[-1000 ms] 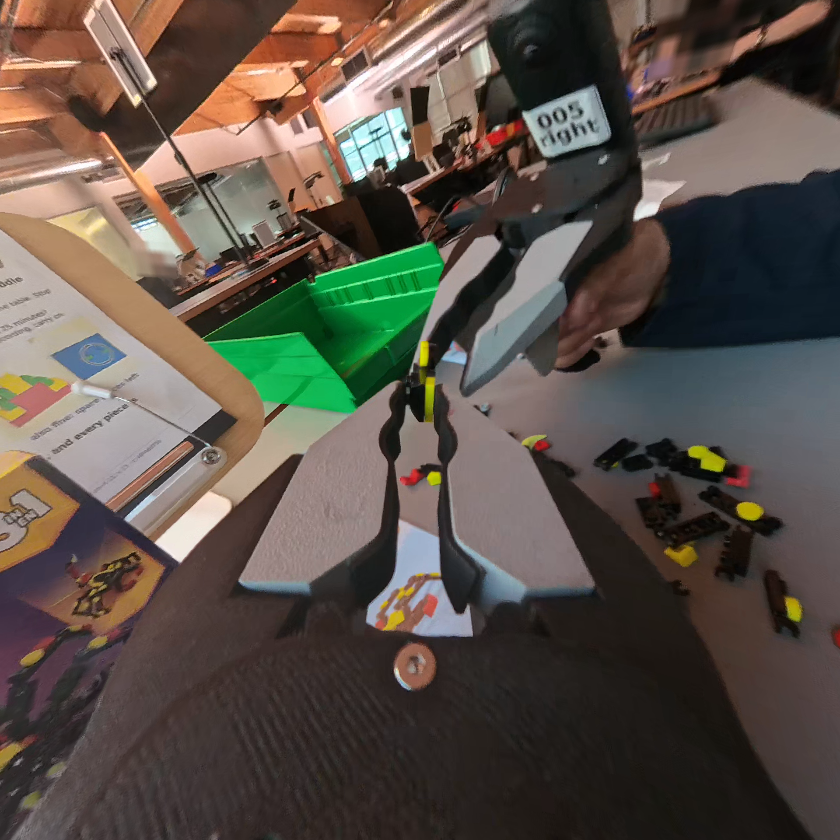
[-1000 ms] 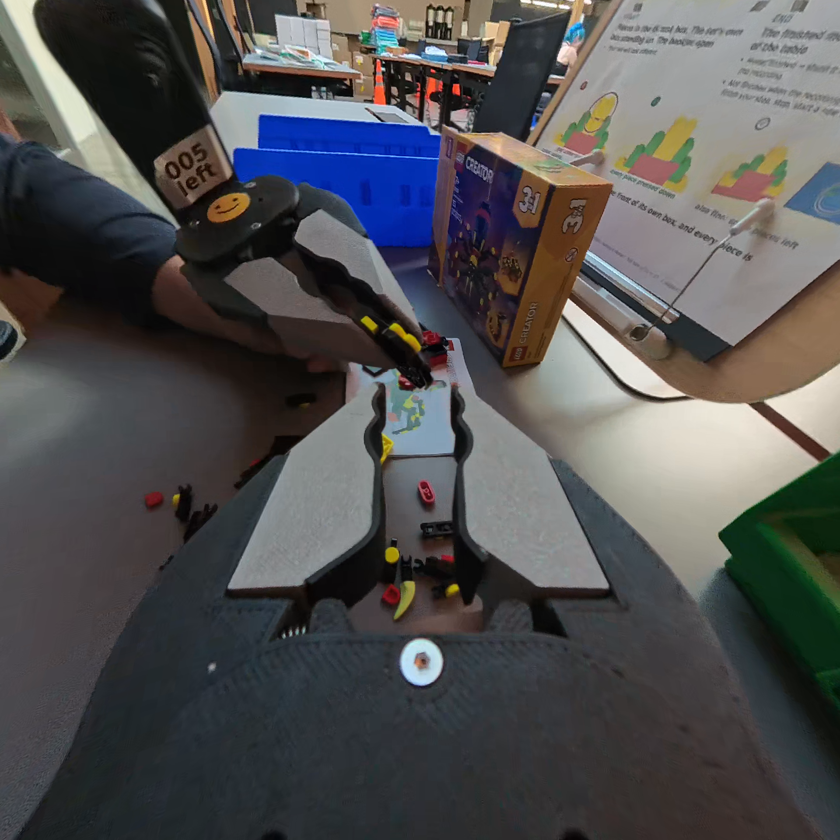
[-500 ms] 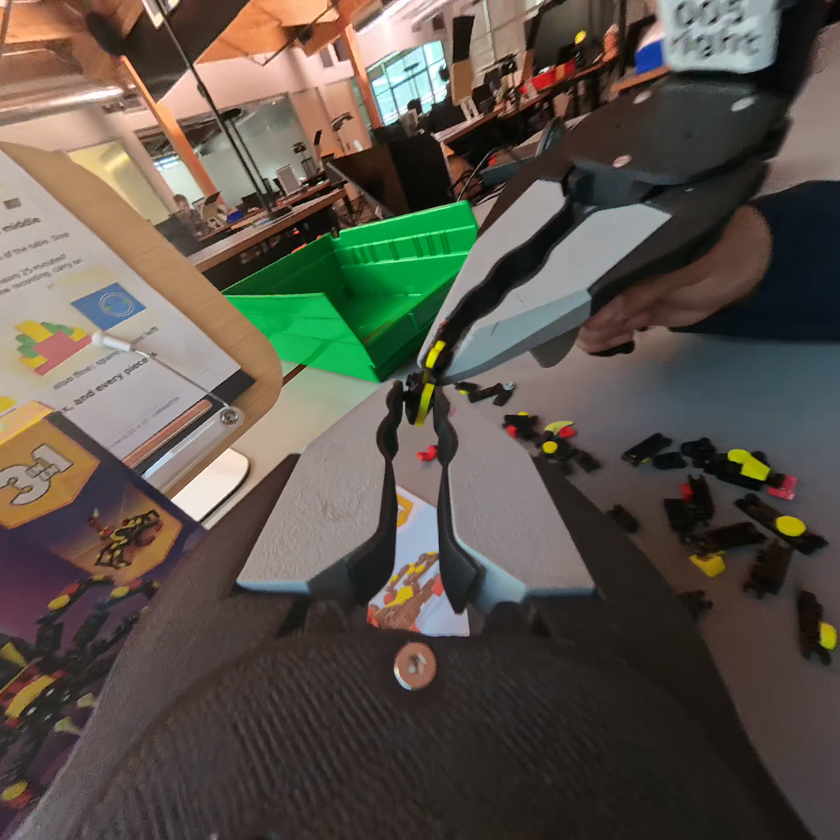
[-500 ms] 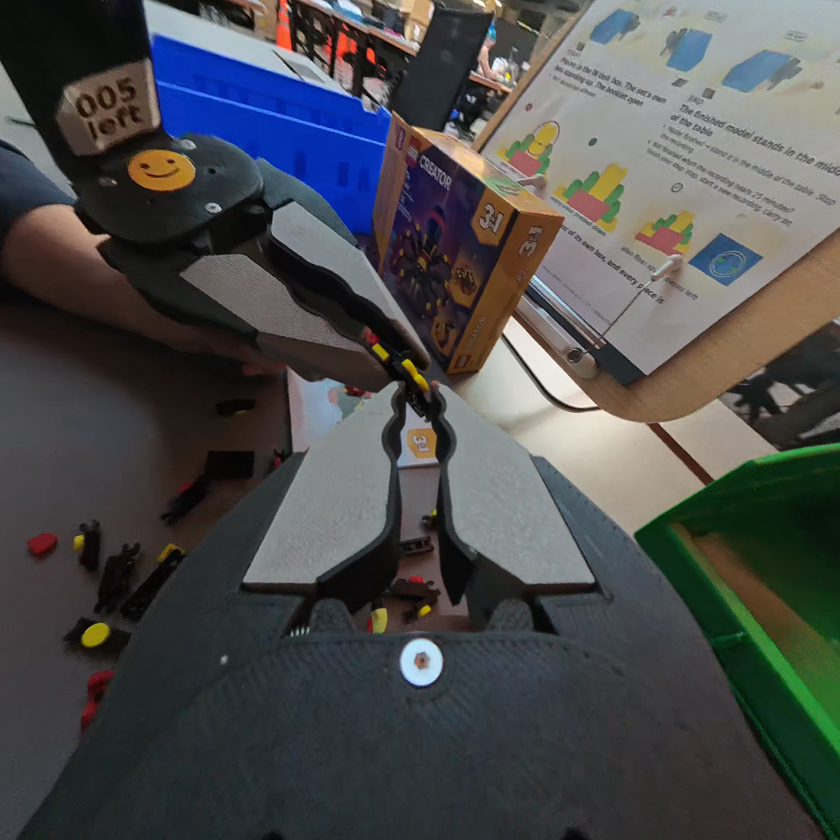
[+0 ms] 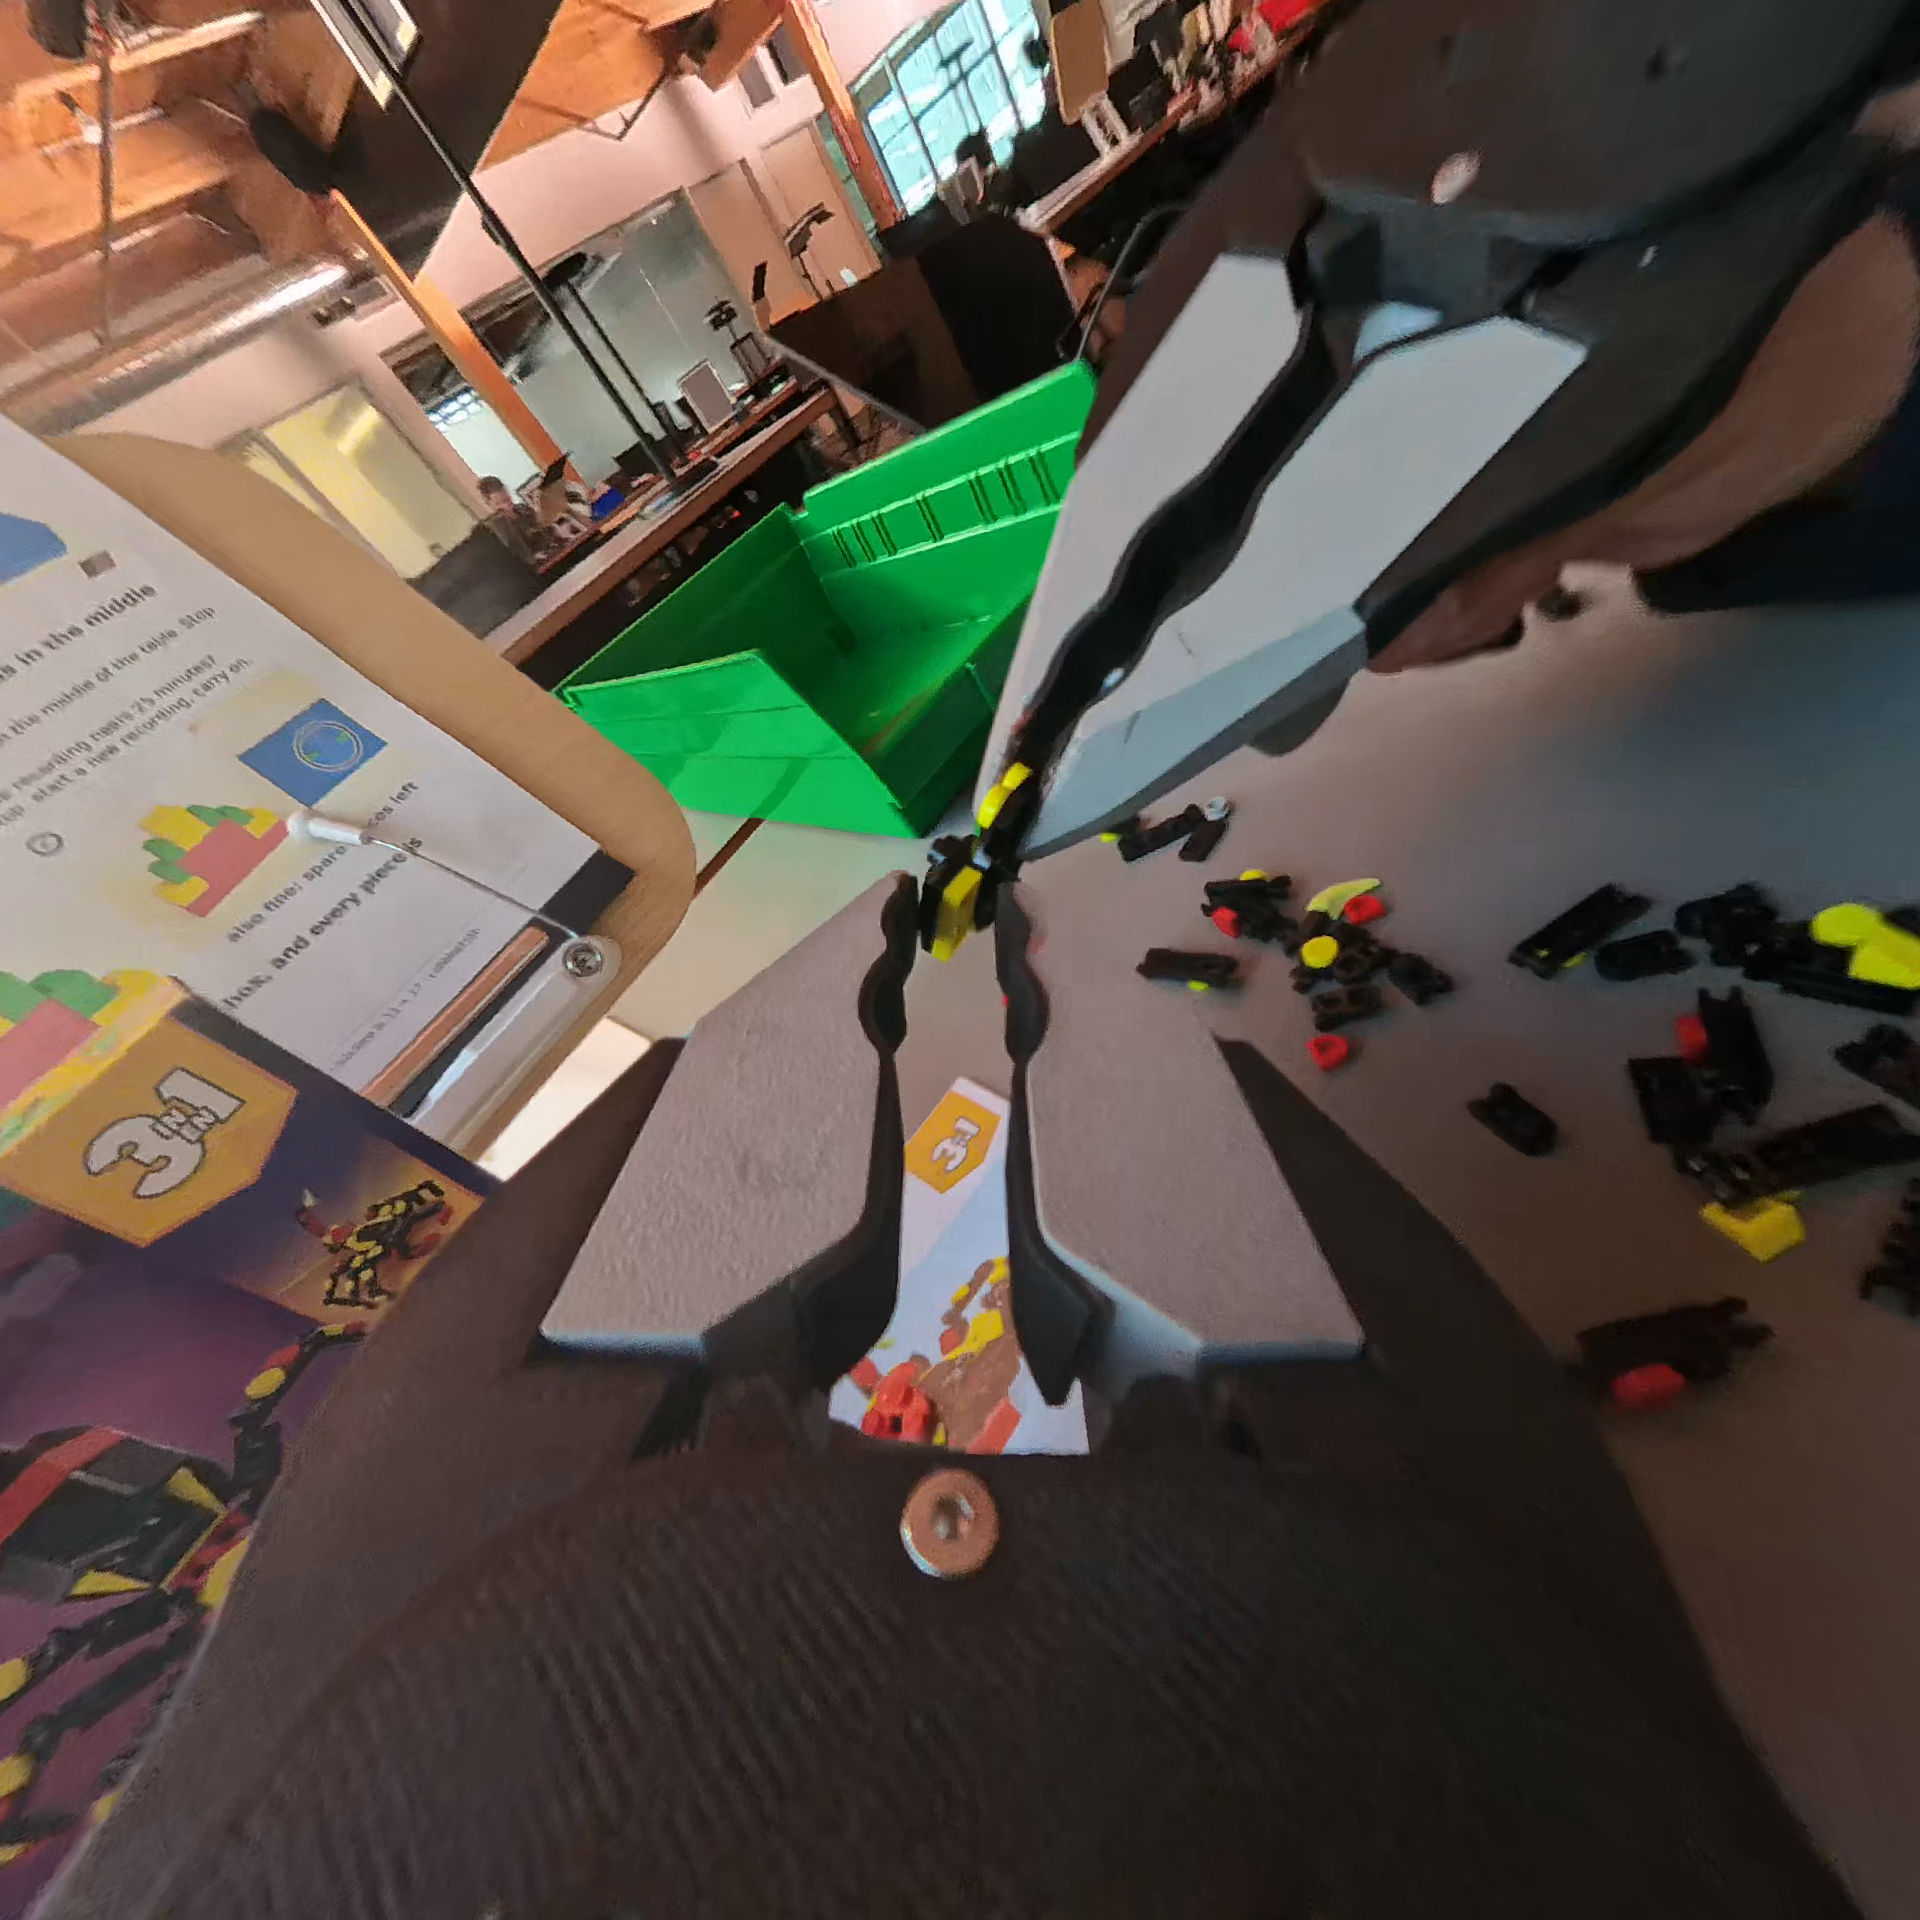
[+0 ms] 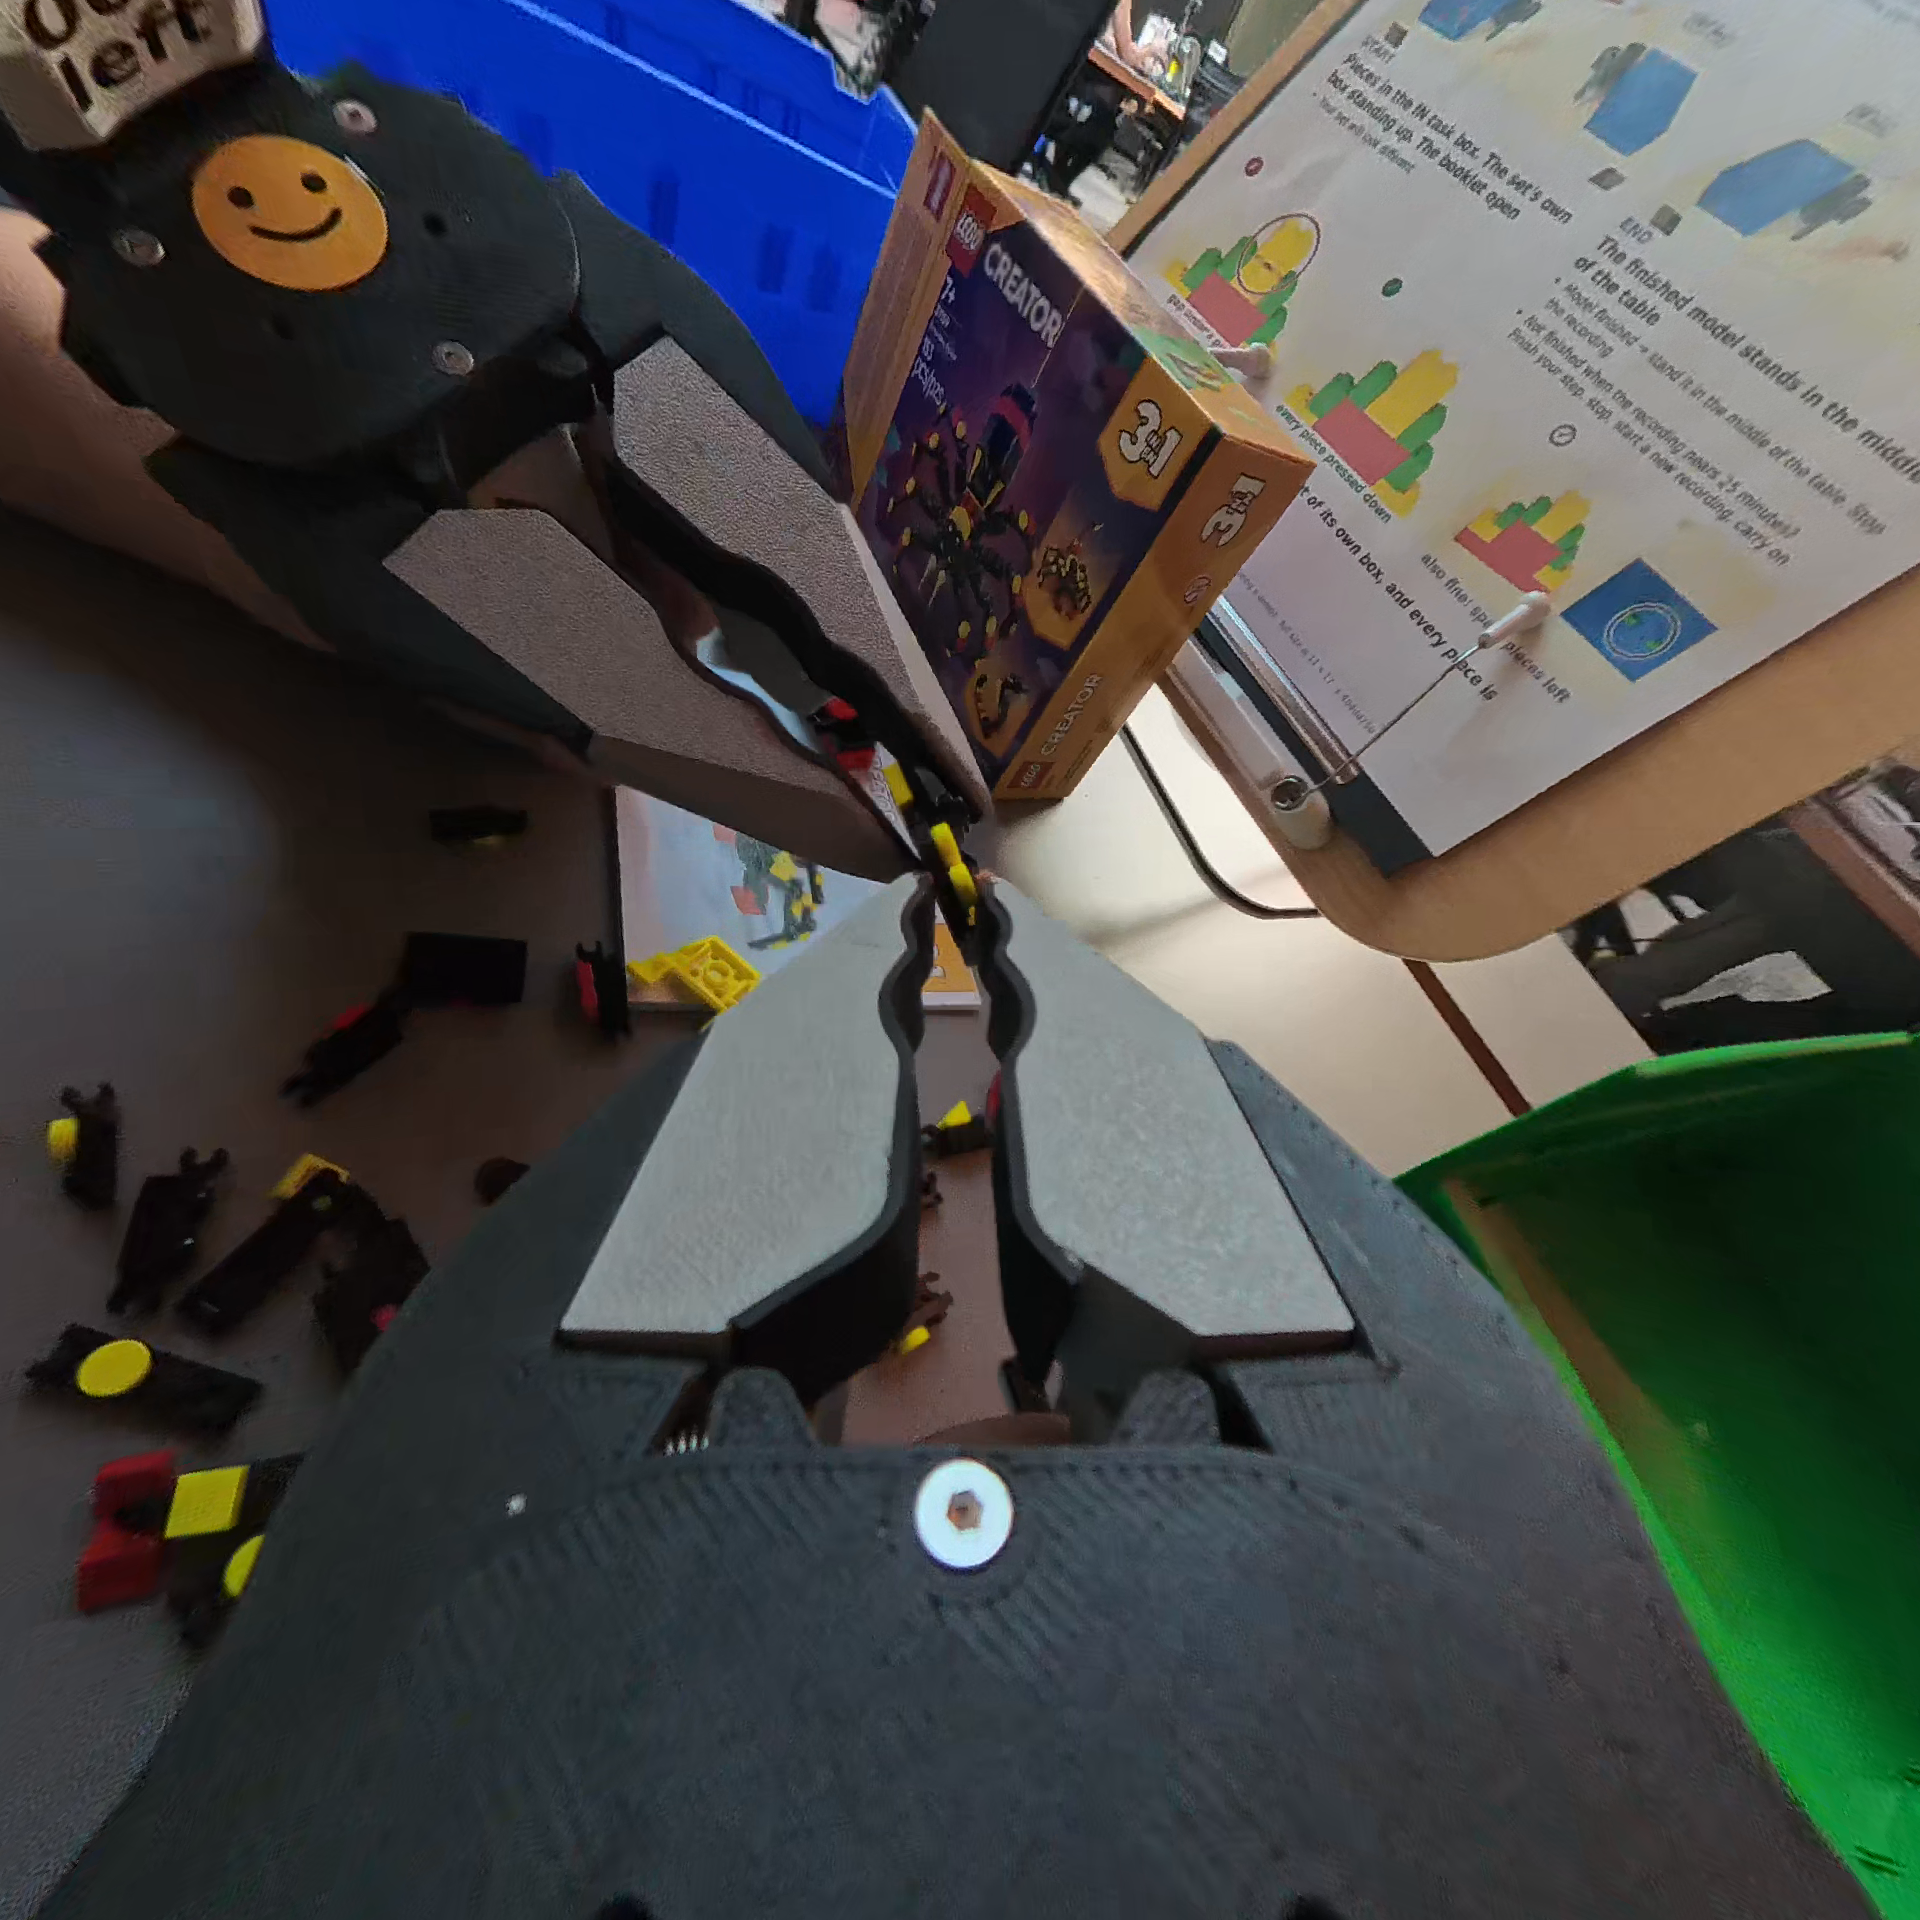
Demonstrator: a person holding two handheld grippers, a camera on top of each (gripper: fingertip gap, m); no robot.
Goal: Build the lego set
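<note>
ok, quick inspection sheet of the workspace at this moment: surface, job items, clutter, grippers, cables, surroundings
Surface: grey table, pieces spread over it.
Job's things: black-and-yellow assembly held above the table between both tips; instruction booklet flat; set box upright.
Clutter: loose black, yellow and red pieces scattered; a yellow plate on the booklet's edge.
Grippers: left hand-held gripper shut on the assembly; right hand-held gripper pinching its other end, tips meeting.
Cables: one dark cable on the table near the board.
Surroundings: tilted instruction board, green bin, blue bin, office desks behind.
</note>
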